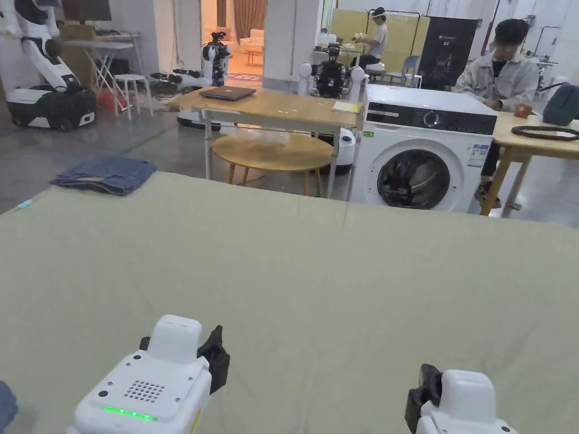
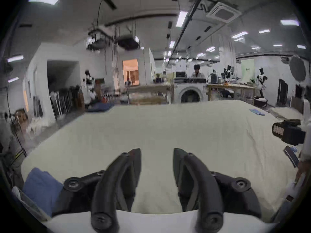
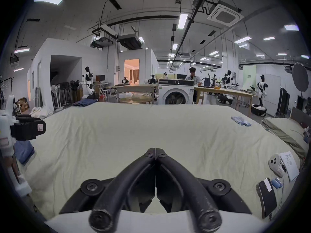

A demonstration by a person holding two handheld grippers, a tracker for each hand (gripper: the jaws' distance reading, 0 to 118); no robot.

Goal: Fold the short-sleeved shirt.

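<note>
A pale green sheet covers the table (image 1: 316, 265). A folded blue garment (image 1: 104, 174) lies at its far left corner, also seen as a blue garment (image 3: 85, 102) in the right gripper view. A second piece of blue cloth (image 2: 42, 186) lies at the near left edge, beside my left gripper (image 2: 157, 154), whose jaws stand open over bare sheet. My right gripper (image 3: 155, 152) is shut with nothing between its jaws, above the near middle of the sheet. In the head view the left gripper (image 1: 217, 356) and right gripper (image 1: 424, 390) hover low at the front edge.
On the sheet's right edge lie a white controller (image 3: 276, 165), a paper (image 3: 289, 166), a black flat device (image 3: 267, 198) and a row of small blue items (image 3: 240, 120). Beyond the table stand a washing machine (image 1: 424, 158), wooden tables (image 1: 271, 107) and a seated person (image 1: 503, 73).
</note>
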